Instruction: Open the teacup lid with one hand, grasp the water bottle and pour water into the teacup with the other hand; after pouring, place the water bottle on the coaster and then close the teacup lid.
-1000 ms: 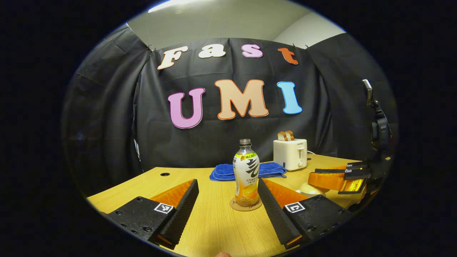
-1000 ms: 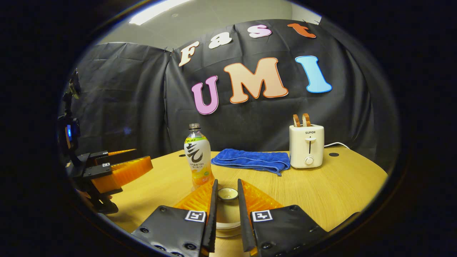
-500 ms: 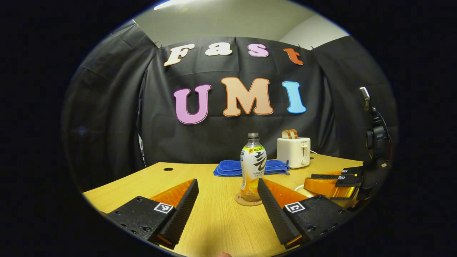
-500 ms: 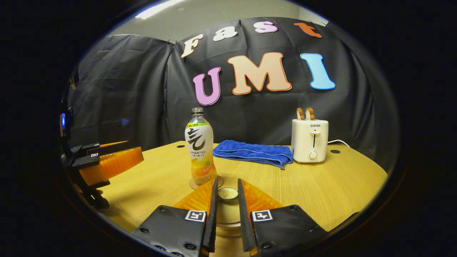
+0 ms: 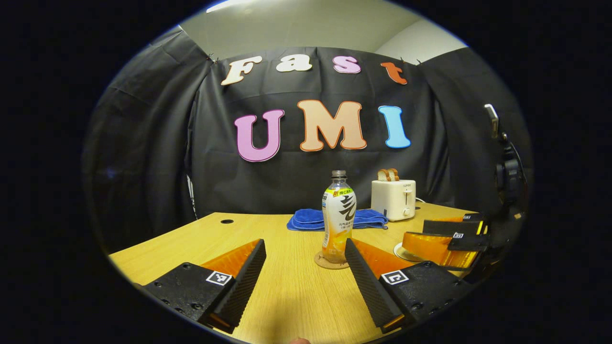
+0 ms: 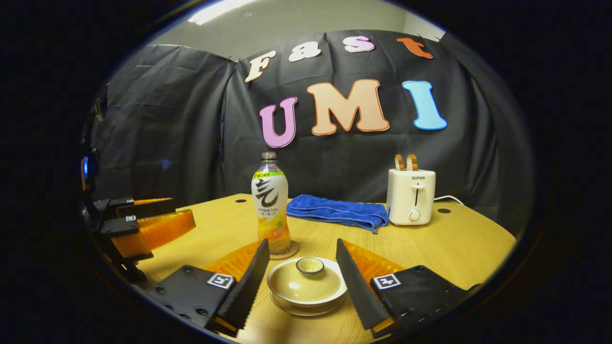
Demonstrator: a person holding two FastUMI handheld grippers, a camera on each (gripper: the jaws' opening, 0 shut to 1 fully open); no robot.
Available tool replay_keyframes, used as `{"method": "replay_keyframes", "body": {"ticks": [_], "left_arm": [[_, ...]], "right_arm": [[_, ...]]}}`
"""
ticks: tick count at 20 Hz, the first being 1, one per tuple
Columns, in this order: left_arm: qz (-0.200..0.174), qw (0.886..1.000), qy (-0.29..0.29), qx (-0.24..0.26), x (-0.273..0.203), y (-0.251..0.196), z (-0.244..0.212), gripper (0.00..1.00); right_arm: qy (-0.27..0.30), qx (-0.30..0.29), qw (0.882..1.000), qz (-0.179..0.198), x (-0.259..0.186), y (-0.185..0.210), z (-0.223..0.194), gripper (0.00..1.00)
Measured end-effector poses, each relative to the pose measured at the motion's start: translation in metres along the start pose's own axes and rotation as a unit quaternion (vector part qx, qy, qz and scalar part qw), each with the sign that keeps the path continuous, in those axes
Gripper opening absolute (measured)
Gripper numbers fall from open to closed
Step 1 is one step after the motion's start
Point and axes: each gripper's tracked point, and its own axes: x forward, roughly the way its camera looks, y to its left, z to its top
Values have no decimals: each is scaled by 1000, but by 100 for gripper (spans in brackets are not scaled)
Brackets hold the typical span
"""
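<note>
- Right gripper (image 6: 299,274): jaws spread wide and holding nothing; the teacup lid (image 6: 307,282) sits between the fingers without contact, resting on the teacup (image 6: 308,303) at 6 o'clock in the right gripper view.
- Left gripper (image 5: 305,279): jaws wide apart and empty; the water bottle (image 5: 338,216) stands upright on the coaster (image 5: 330,262) at roughly 5 o'clock of centre in the left gripper view, beyond the fingertips.
- Risk, lid seating: the lid appears set on the cup, but its fit on the rim cannot be confirmed; an off-centre seat could let it slide if the table (image 6: 449,248) is knocked.
- Risk, withdrawal: the right fingers flank the cup closely (serrated pads on both sides); a sideways drift while pulling back could clip the lid or shove the cup.
- Risk, bottle: it is tall and narrow on a small coaster, and shows no cap; a brush from either gripper could topple it and spill the contents.
- Hidden: the cup body and any saucer are mostly covered by the lid; the water level inside cannot be seen.
- Hard to make out: in the left gripper view the teacup, at 4 o'clock, is largely masked by the right gripper; the hands holding both tools are cut off.
</note>
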Motion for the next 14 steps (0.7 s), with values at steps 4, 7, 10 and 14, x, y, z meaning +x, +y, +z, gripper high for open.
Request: {"method": "replay_keyframes", "body": {"ticks": [4, 7, 10, 14], "left_arm": [[-4, 1000, -13, -9, -9, -7, 6, 96], [0, 1000, -17, -21, -16, -9, 3, 96], [-1, 1000, -11, -27, -21, -13, -5, 97], [-13, 999, 4, -33, -24, -20, -17, 97]], "right_arm": [[-15, 0, 999, -33, -26, -15, 14, 99], [-21, -13, 997, -67, -50, -30, 18, 100], [-21, -6, 997, -78, -64, -34, 13, 99], [-20, 13, 995, -98, -69, -43, 4, 99]]}}
